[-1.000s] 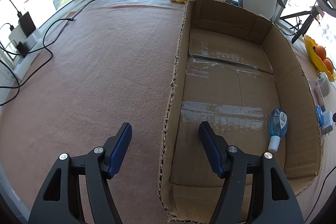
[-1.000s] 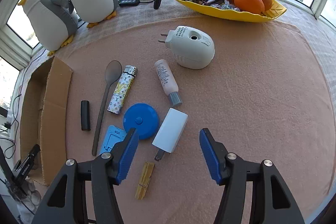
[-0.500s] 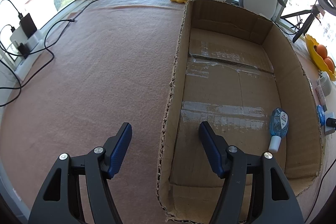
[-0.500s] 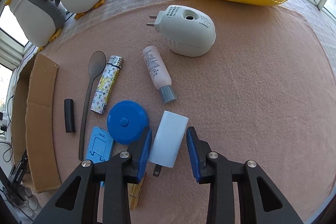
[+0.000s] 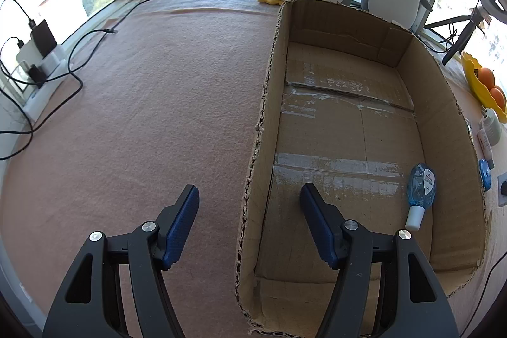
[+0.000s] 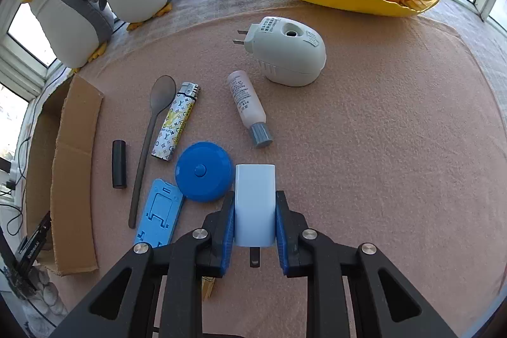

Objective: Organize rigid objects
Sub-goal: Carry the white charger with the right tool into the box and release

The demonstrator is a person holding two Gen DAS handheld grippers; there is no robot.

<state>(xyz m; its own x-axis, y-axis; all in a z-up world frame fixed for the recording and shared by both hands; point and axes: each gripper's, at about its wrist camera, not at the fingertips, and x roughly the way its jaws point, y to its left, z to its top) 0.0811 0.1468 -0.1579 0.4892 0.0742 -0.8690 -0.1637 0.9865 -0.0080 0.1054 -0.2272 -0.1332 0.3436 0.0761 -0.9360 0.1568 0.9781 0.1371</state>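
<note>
While the left gripper (image 5: 249, 203) hangs with its jaws spread wide and nothing between them, one blue ribbed pad over the pink felt cloth (image 5: 152, 103) and the other over the cardboard box (image 5: 443, 103), a small clear-blue bottle (image 5: 421, 189) with a white cap lies on the box's taped floor near its right wall.

In the right wrist view, the right gripper (image 6: 255, 219) is closed tight on a smooth white plug adapter (image 6: 255, 198), pads pressing both its sides, prongs pointing back at the camera. Just beside it lie a round blue disc (image 6: 202, 171) and a light-blue plastic stand (image 6: 158, 213).
</note>
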